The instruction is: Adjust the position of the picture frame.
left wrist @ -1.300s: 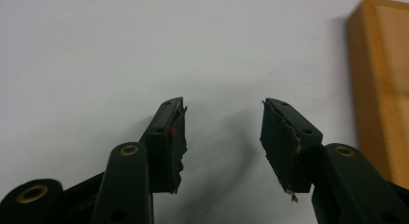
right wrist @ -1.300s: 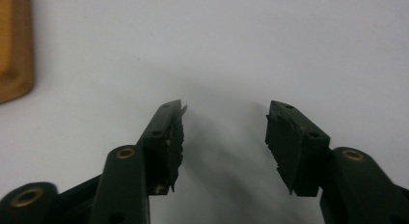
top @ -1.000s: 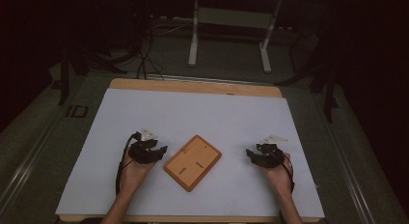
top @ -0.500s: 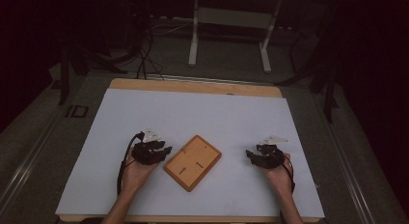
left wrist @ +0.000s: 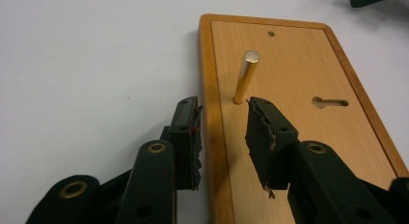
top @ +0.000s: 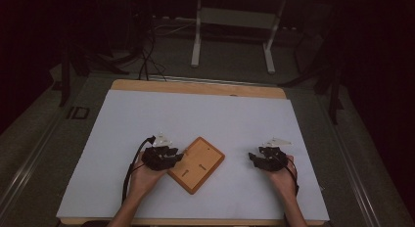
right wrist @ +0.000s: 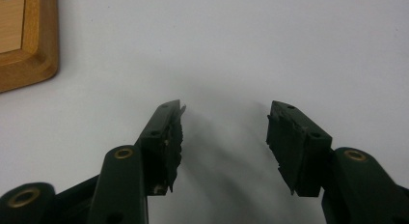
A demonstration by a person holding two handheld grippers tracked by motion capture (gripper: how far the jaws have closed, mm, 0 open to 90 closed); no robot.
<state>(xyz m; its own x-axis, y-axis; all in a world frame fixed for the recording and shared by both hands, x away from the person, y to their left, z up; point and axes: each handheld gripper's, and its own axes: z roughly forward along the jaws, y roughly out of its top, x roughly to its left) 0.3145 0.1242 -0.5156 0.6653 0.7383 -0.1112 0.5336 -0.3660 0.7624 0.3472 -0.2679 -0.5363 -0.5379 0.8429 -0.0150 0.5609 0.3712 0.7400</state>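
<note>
- My left gripper (top: 177,156) sits at the near-left edge of the wooden board (top: 196,164); its jaws have just been closing and now straddle the board's raised rim, one pad outside on the white, one over the wood. I can't see either pad pressing, so it's not gripping.
- A brass peg (left wrist: 246,77) stands upright from the board just ahead of my left jaws, with a keyhole slot (left wrist: 331,102) off to one side.
- My right gripper (top: 257,160) rests well apart from the board, jaws spread with bare surface between them.
- The board lies askew on a white sheet (top: 205,114) covering the table (top: 195,86), whose wooden edge shows along the far side.
- Beyond that the room is dim: grey floor, a white-legged stand (top: 232,36), and dark cables (top: 147,56) trailing at the back left.
</note>
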